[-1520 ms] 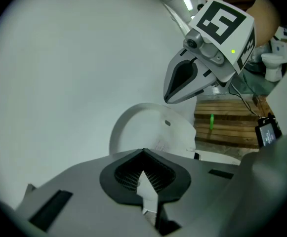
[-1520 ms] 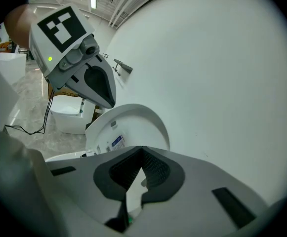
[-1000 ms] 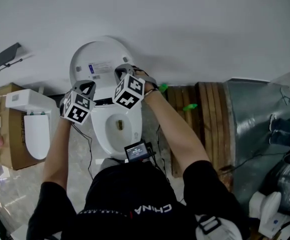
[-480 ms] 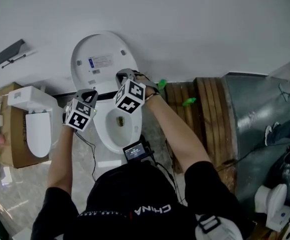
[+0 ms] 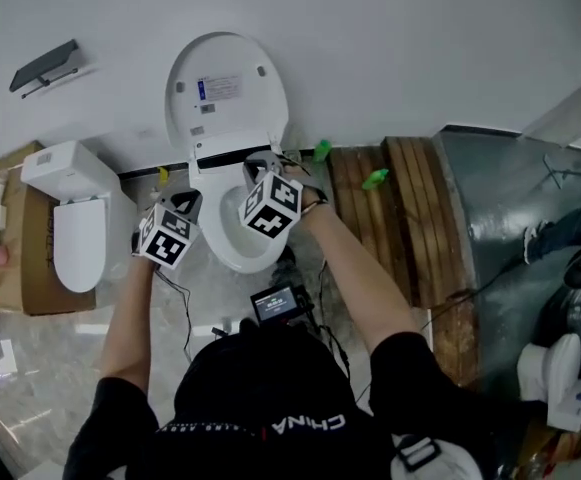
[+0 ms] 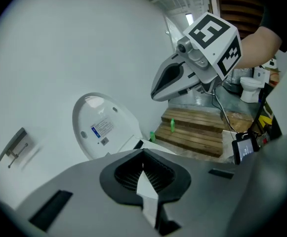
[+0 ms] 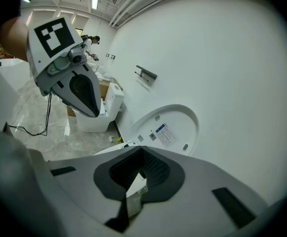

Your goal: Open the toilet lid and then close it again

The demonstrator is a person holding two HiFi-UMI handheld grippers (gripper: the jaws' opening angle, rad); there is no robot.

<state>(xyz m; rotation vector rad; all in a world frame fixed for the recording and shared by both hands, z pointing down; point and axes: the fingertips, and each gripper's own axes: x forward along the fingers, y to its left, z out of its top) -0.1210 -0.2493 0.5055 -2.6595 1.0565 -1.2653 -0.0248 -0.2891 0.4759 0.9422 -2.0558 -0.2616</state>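
Note:
The white toilet lid stands raised against the wall, its labelled underside facing out, above the open bowl. My left gripper hovers beside the bowl's left rim, shut and empty. The right gripper is over the back of the bowl, just in front of the hinge, also shut with nothing in it. Neither touches the lid. From the left gripper view the lid lies beyond my closed jaws, with the right gripper above. The right gripper view has the lid ahead of its shut jaws.
A second white toilet sits on a cardboard box at the left. Wooden pallets with green bottles lie to the right, then grey sheeting. A dark bracket is on the wall. A small screen hangs at the person's chest.
Both grippers have drawn back from the raised lid toward the person, side by side. The lid has stayed upright against the wall.

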